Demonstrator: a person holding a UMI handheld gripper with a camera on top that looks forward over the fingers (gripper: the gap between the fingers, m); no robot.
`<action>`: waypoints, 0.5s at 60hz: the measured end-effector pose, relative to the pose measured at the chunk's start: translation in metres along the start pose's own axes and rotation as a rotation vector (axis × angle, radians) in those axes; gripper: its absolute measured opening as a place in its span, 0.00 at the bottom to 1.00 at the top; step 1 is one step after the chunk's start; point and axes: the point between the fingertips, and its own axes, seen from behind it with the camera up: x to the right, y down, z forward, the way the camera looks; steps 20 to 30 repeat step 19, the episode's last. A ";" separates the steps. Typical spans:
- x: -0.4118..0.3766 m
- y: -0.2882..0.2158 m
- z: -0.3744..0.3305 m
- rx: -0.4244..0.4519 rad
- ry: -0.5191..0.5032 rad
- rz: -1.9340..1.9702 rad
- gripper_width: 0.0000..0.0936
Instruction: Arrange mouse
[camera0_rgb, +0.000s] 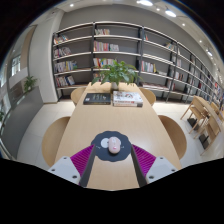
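A small pale pink and white mouse (114, 145) rests on a dark round mouse pad (112, 148) on a light wooden table (115, 120). My gripper (112, 162) is open. Its two dark fingers with magenta pads (80, 160) stand wide apart either side of the round pad. The mouse sits between the fingertips and just ahead of them, with a gap at each side. Nothing is held.
Beyond the mouse, books (127, 98) and a dark flat item (97, 98) lie at the table's far end. A green plant (119, 72) stands behind them. Curved wooden chairs (56, 135) flank the table. Bookshelves (100, 50) line the back wall.
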 end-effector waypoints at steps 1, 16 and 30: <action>0.001 0.003 -0.004 -0.003 0.001 -0.001 0.74; 0.003 0.019 -0.018 -0.011 0.014 0.001 0.74; 0.004 0.020 -0.020 -0.009 0.016 0.005 0.74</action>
